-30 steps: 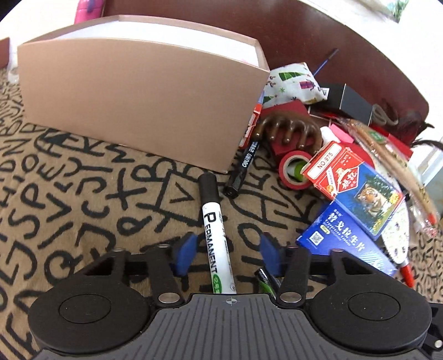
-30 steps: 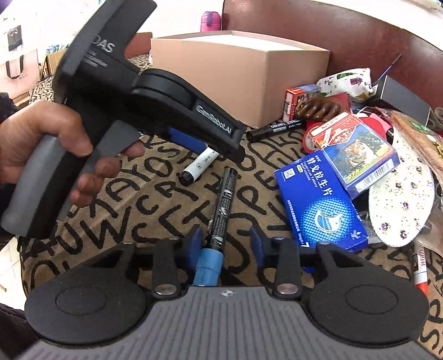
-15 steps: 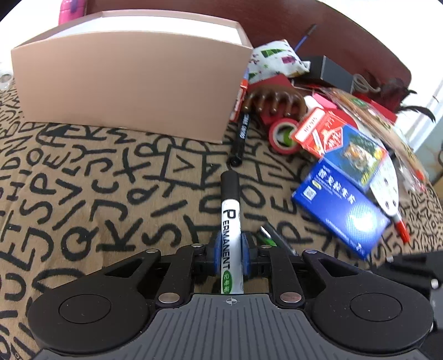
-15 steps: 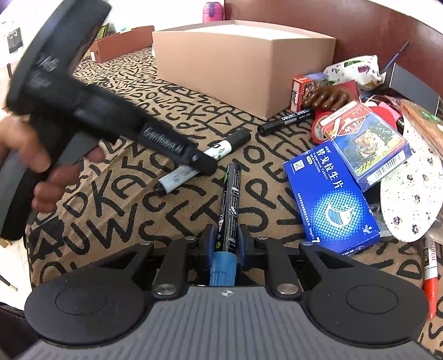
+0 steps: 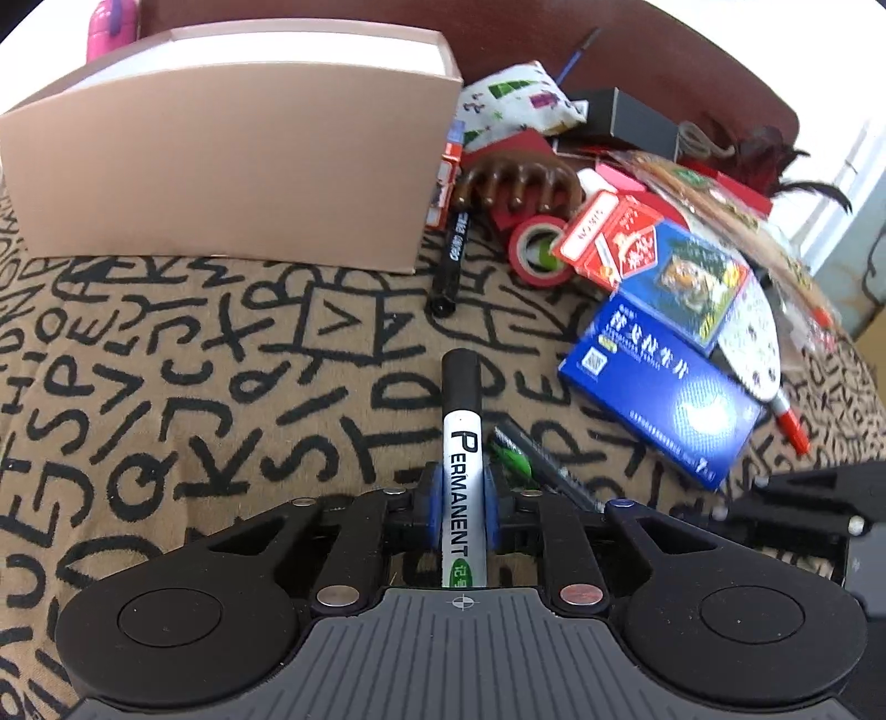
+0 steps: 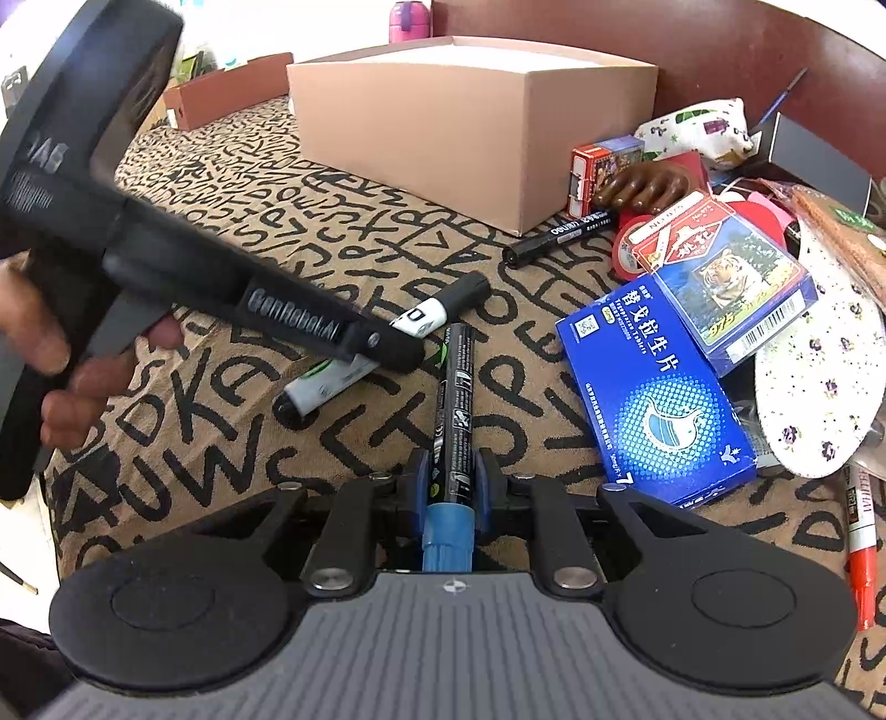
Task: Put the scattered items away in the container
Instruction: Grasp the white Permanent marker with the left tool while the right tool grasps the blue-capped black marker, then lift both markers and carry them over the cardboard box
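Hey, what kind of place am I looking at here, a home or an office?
Probably a home. A letter-print cloth covers the surface, a dark curved headboard or seat back rises behind it, and household clutter lies around: playing cards, a hair claw clip, tape.

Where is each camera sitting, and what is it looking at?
Left wrist view: sits on the left gripper, looks down along its fingers at the white marker they are closing on; only the gripper shows.
Right wrist view: sits on the right gripper, which is shut on the black marker; a hand holding the left gripper shows too.
Both views share the cardboard box, the blue box and the lettered cloth.
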